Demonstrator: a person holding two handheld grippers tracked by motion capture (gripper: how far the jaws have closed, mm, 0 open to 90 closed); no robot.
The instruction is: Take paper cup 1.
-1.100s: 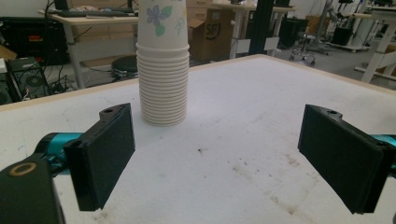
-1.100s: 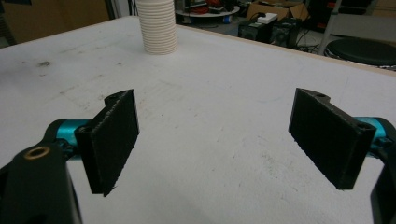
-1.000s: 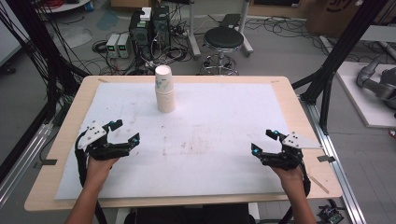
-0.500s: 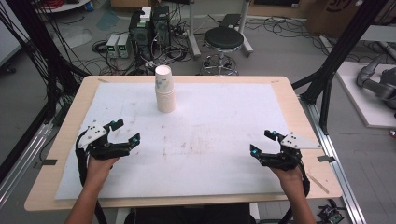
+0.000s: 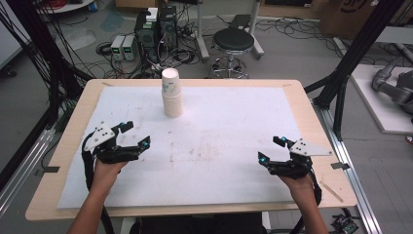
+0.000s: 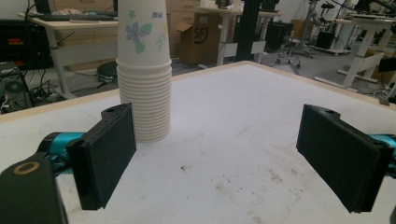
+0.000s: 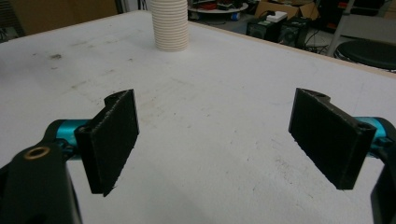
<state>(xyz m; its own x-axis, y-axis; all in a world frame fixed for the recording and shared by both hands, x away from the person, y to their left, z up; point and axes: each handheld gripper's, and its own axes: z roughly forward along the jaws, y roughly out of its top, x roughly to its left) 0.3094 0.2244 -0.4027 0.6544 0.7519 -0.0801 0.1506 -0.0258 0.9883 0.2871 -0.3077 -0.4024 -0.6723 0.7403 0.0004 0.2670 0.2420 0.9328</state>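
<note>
While both grippers' fingers gape wide and empty, bare mat (image 5: 229, 146) separates them from the cup stack (image 5: 172, 95).

Lab or workshop: black frame struts (image 5: 363, 46), cable tangles (image 5: 58, 36) and electronics boxes (image 5: 156, 27) on the far floor (stool (image 5: 234, 41) beside), cardboard boxes (image 6: 194, 39) behind.

Black handheld grippers (image 5: 137, 135), flat black fingers (image 6: 106, 154), teal finger mounts, grey three-cornered top plates, black trailing cables
</note>
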